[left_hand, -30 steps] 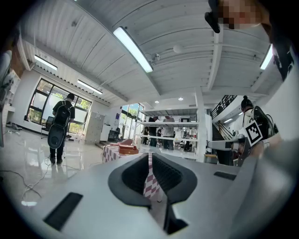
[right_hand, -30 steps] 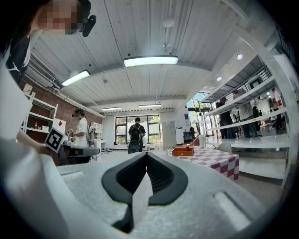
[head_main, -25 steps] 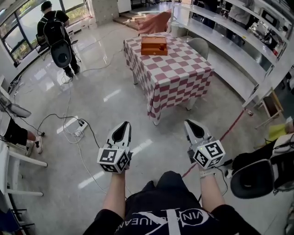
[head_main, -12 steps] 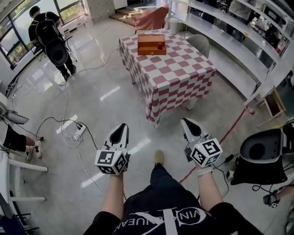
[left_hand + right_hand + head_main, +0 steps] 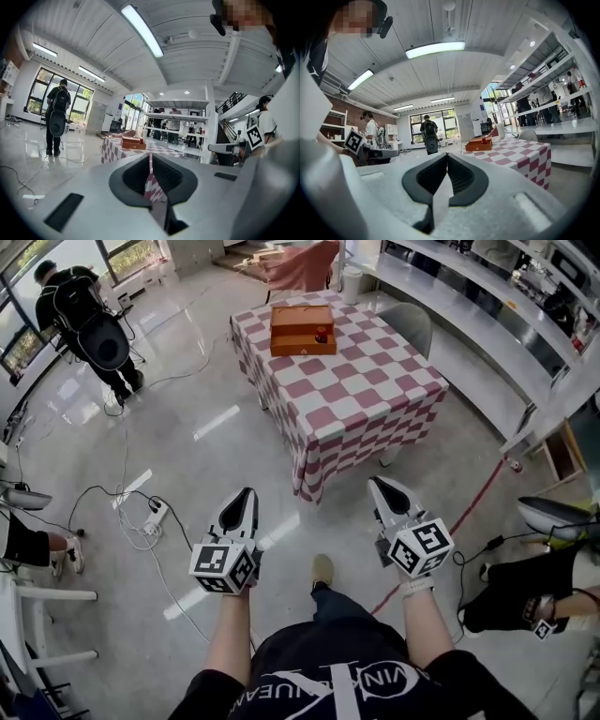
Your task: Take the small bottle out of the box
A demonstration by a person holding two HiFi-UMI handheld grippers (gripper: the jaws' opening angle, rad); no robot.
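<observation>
A brown wooden box [image 5: 302, 329] stands near the far edge of a table with a red-and-white checked cloth [image 5: 361, 404]. A small bottle with a red top [image 5: 322, 337] shows inside the box at its right. My left gripper [image 5: 247, 495] and right gripper [image 5: 378, 485] are held side by side over the floor, well short of the table, both shut and empty. In the left gripper view the box [image 5: 133, 144] is far ahead beyond the shut left gripper [image 5: 150, 157]. In the right gripper view the box [image 5: 478, 145] and the bottle's red top [image 5: 484, 140] lie far beyond the right gripper [image 5: 447, 156].
A person with a backpack [image 5: 80, 320] stands far left. Cables and a power strip [image 5: 155, 514] lie on the floor at left. A grey chair [image 5: 410, 326] sits behind the table. Long shelves [image 5: 487, 343] run along the right. A seated person [image 5: 525, 592] is close at right.
Both grippers have moved forward together toward the table, which now sits nearer and lower in the head view. Their jaws stay shut. The person with the backpack has drifted toward the upper left.
</observation>
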